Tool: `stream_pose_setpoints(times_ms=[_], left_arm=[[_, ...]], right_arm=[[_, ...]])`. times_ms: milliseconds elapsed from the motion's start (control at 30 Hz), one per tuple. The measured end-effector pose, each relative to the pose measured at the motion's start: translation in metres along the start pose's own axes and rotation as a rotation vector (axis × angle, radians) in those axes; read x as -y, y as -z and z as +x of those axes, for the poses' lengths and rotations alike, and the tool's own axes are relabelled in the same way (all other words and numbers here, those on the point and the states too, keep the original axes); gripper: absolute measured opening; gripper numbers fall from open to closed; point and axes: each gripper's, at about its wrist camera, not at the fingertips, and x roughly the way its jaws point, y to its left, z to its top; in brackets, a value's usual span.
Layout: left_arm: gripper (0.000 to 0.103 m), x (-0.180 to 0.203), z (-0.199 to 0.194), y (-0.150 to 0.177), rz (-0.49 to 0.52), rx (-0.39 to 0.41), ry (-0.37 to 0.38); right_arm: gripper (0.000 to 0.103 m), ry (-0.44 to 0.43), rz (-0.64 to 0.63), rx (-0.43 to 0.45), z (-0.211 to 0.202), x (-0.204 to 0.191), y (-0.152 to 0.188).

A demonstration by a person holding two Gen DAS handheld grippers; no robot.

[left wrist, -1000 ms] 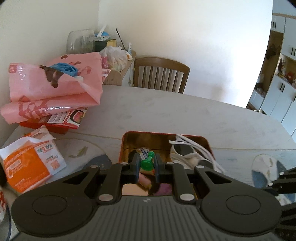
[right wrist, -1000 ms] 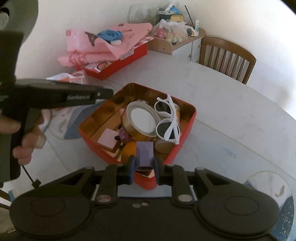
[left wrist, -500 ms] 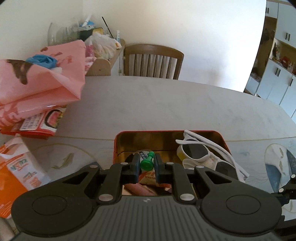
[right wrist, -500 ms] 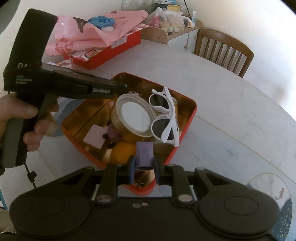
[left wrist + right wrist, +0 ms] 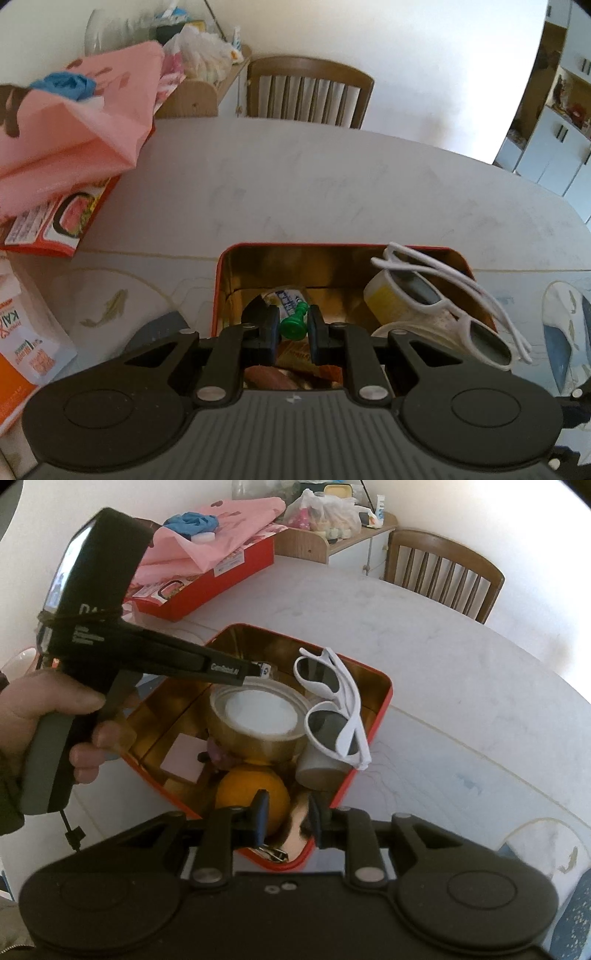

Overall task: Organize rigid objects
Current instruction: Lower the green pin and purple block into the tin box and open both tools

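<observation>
Both grippers were hanging over a pale, scuffed table (image 5: 332, 192), pointing down into a red tin (image 5: 384, 698) with a gold inside that sat right under them. Behind the tin there was a wooden chair (image 5: 310, 92), a low shelf piled with bags, a white wall, and off to the left a pink bag (image 5: 74, 129) on a red box.

The left gripper (image 5: 292, 328) was nearly closed, pinching a little green pawn (image 5: 293, 325) between its pads, above the tin's left half. The right gripper (image 5: 286, 812) had just been opening its jaws, and I couldn't see anything between them in its own view; it was over the near corner of the tin.

Straight under the right gripper's tips was an orange (image 5: 251, 797). Just past that sat a pink square block, then a gold roll of tape (image 5: 258, 720). To the right, white sunglasses (image 5: 332, 709) lay on top of a white cup. A hand (image 5: 44, 720) held the left gripper's handle.
</observation>
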Motion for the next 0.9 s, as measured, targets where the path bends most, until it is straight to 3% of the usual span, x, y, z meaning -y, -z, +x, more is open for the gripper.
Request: stream_pose_setpoints(times_ms=[300, 500, 600, 900], left_arm=[[0.016, -0.006, -0.003, 0.003, -0.048, -0.016, 0.001], [0.016, 0.000, -0.022, 0.008, -0.026, 0.012, -0.013], [0.016, 0.001, -0.033, 0.011, -0.029, 0.023, -0.021], [0.017, 0.011, -0.079, 0.026, -0.021, 0.060, -0.036]], right_arm=[[0.029, -0.031, 0.035, 0.015, -0.004, 0.002, 0.002], [0.038, -0.037, 0.064, 0.040, -0.011, 0.002, 0.003], [0.050, -0.041, 0.084, 0.058, -0.017, 0.004, 0.005], [0.064, -0.068, 0.104, 0.125, -0.041, 0.007, 0.011]])
